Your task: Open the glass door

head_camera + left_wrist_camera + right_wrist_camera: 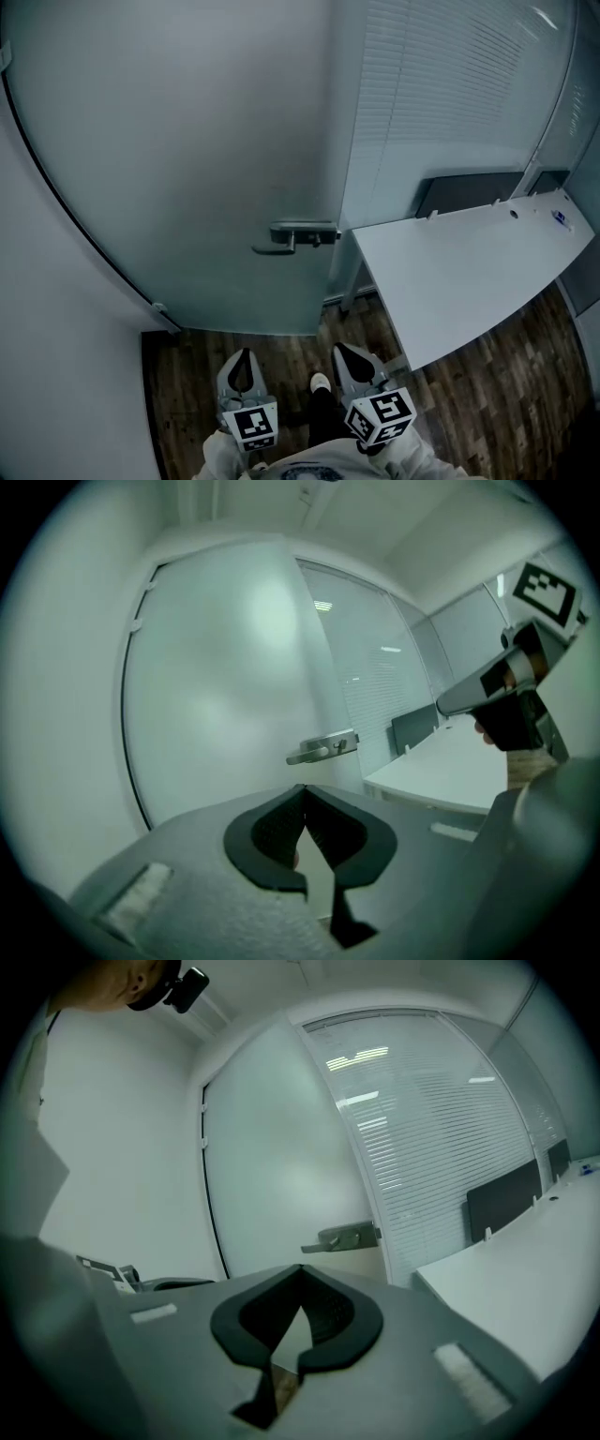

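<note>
A person stands facing a frosted glass door [187,141] in a small office, a handheld gripper in each hand. Seen from the head view, both tools are held low and close to the body, side by side above a dark wood floor [197,375], well short of the door.

The left gripper [245,354] has its fingers [281,827] clenched tip to tip, with nothing between them. The right gripper [349,352] is likewise clenched, its fingers [328,1312] meeting at the point and grasping nothing. Each carries a cube with square black-and-white markers at its rear.

The door fills the upper left of the head view and appears closed, its right edge meeting a glazed partition [441,84] lined with white horizontal blinds. A metal lever handle [292,234] sits on the door's right edge, the lever pointing left. Both gripper views look roughly towards that handle, with neither tool touching it.

To the right, a white tabletop [469,272] runs along the partition, its near corner just beside the door's handle side; a dark panel [469,192] stands behind it. The toe of a light shoe [321,382] shows on the floor between the two grippers.
</note>
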Tool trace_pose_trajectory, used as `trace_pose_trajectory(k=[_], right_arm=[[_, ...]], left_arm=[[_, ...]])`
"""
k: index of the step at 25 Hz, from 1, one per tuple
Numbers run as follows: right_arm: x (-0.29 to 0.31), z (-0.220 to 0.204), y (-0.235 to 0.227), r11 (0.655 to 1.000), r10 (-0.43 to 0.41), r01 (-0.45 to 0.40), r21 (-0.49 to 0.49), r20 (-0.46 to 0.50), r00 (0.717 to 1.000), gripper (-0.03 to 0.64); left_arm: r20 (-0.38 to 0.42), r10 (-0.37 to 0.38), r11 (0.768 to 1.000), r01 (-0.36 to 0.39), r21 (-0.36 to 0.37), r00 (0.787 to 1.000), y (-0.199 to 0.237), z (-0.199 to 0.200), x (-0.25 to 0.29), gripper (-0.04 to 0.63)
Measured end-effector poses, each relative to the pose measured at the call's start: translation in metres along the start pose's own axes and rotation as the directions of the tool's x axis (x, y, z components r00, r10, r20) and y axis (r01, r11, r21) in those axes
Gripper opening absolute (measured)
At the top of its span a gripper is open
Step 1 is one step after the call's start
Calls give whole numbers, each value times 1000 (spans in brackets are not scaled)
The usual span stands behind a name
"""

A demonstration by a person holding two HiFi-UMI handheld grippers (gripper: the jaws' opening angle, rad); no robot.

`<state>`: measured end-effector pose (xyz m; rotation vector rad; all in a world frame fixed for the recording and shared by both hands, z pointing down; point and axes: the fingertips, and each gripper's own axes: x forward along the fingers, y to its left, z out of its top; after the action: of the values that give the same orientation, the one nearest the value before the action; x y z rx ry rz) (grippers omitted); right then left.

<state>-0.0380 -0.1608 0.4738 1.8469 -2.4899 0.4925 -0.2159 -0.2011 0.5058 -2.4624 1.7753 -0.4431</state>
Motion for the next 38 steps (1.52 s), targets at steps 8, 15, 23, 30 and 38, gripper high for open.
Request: trace_pose_trajectory(k=[8,15,23,30,38], right_arm=[[-102,-21,77,1000,-27,27,-15,10,1000,5],[-149,-34,102,999,-37,36,-28,-17,999,3],[-173,-39,96,999,-28,28,-24,-29,999,3],[-188,-38,81,999,-30,30,-19,-26,999,5],[-195,-40,71,1000,-21,20,-9,-28,999,5]], left_arm=[[85,-67,994,73,-76,994,-5,-3,-146,0],[80,-107,991,113,-72,991,-23,4,-189,0],[34,-107,993,109,-55,994,-42,-2,-202,0],[32,-125,991,127,-45,992,-69,3,-202,0],[6,-123,992,123,-41,992,-79,1,-203,0]])
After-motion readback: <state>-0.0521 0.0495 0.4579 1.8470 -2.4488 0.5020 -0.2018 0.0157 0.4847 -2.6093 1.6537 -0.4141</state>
